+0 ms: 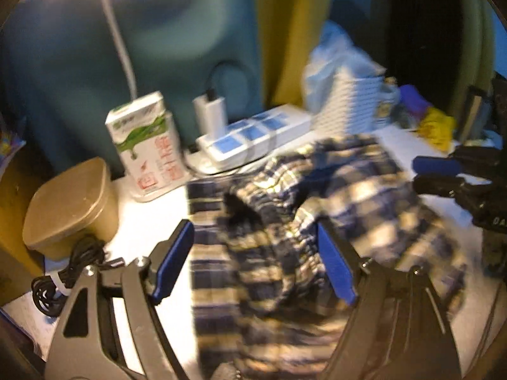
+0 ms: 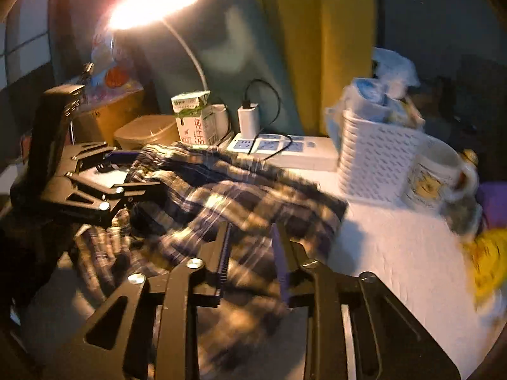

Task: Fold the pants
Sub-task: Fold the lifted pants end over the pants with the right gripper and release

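Observation:
The plaid pants (image 1: pixel 285 221) lie crumpled on the white table (image 1: pixel 142 221); they also show in the right wrist view (image 2: pixel 228 196). My left gripper (image 1: pixel 255 240) is open, its blue pads wide apart above the bunched waistband. It shows in the right wrist view (image 2: pixel 139 171) at the pants' left edge. My right gripper (image 2: pixel 250 240) is open with a narrow gap, just above the cloth near the pants' right part. It shows in the left wrist view (image 1: pixel 421 174) at the far right, beside the pants. Both views are blurred.
Along the back stand a milk carton (image 1: pixel 145 148), a power strip (image 1: pixel 253 139) with a charger, a tan lidded box (image 1: pixel 69 205), a white basket (image 2: pixel 377 164) and a mug (image 2: pixel 440 174). A coiled black cable (image 1: pixel 63 281) lies left. A lit lamp (image 2: pixel 152 3) hangs above.

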A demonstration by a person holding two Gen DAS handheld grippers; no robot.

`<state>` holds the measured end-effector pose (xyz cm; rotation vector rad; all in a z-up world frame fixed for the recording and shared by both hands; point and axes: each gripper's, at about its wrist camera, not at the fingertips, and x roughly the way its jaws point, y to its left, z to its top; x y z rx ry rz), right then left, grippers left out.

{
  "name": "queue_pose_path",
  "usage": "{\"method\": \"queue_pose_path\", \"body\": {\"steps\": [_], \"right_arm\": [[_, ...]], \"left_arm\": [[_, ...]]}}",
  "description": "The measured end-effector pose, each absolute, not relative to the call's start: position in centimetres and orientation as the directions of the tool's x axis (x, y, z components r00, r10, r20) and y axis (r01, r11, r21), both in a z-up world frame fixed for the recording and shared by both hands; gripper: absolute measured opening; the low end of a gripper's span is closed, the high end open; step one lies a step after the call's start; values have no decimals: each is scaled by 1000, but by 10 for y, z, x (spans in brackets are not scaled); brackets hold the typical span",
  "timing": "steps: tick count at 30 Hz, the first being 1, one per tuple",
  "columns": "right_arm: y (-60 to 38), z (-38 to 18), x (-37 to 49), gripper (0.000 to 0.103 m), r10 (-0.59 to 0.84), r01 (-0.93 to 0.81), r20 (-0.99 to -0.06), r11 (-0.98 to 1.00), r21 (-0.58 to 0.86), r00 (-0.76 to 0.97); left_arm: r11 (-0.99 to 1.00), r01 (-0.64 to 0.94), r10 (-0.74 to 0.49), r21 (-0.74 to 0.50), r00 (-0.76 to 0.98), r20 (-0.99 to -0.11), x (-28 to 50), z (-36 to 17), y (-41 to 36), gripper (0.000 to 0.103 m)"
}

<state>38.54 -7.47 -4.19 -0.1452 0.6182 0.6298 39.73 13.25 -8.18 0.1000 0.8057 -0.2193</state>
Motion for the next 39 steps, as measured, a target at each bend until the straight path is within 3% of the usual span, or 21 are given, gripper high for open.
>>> {"method": "queue_pose_path", "body": {"steps": [5,10,15,19,23,26,30,35,37,39], "right_arm": [[-47,-63,438,19,459,-624,-656,781,-24,600],[-36,-89,486,18,416,-628,-728,778,-26,545],[-42,-71,497,15,420,-617,-715,787,-20,559],[-43,-58,493,15,450,-640,-702,768,-11,552],[-30,-84,513,15,408,-635,-765,773,-1,498],[-34,-84,519,15,416,-618,-765,786,30,491],[-43,-60,497,15,404,-600,-733,800,-8,548],[-42,-41,435,18,534,-717,-700,695,44,475],[-31,-49,415,19,528,-746,-726,665,29,442],[-20,-64,395,19,504,-764,-751,645,-1,426]], "left_arm": [[984,176,-95,15,594,-799,425,-118,161,80],[983,183,-113,-6,583,-804,431,-126,173,88],[976,203,-189,-82,588,-786,431,-94,185,88],[968,247,-199,-48,632,-749,432,-73,178,88],[969,244,-102,47,563,-820,465,-104,170,88],[982,185,-126,-33,522,-844,478,-127,182,88],[986,168,-97,-5,549,-830,473,-120,184,88],[991,135,-102,-23,621,-777,445,-83,192,88],[985,164,-144,-45,662,-735,423,-70,185,88],[959,260,-260,-111,660,-705,404,-60,168,88]]}}
